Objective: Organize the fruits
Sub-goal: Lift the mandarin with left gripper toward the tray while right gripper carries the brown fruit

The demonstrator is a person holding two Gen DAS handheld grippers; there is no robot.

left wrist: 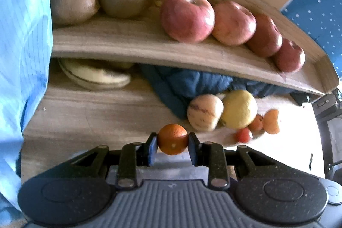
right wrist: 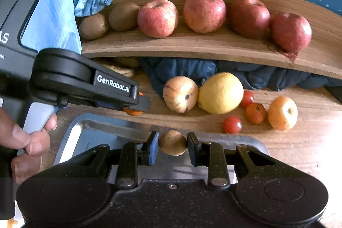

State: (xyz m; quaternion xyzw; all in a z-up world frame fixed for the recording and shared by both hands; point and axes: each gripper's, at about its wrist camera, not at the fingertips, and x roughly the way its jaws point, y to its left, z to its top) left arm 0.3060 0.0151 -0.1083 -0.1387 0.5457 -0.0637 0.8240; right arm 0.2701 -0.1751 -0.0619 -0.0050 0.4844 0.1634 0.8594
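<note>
My left gripper (left wrist: pixel 172 142) is shut on a small orange (left wrist: pixel 172 139), held above the metal tray (left wrist: pixel 171 167). The right wrist view shows that same left gripper (right wrist: pixel 139 103) from the side, with the orange (right wrist: pixel 133 112) peeking out under its fingers. My right gripper (right wrist: pixel 173 143) is shut on a small round brown fruit (right wrist: pixel 172 142) over the tray (right wrist: pixel 72 138). On the wooden table lie a pale striped fruit (right wrist: pixel 180 93), a yellow citrus (right wrist: pixel 221 93), two cherry tomatoes (right wrist: pixel 232 125), a tiny orange (right wrist: pixel 255 113) and a larger orange fruit (right wrist: pixel 282 113).
A raised wooden shelf (right wrist: pixel 192 46) carries two kiwis (right wrist: pixel 123 16) and several red apples (right wrist: pixel 204 13). Under it lie a dark blue cloth (right wrist: pixel 181 68) and bananas (left wrist: pixel 96 76). A person's blue sleeve (right wrist: pixel 53 5) and hand (right wrist: pixel 27 140) fill the left side.
</note>
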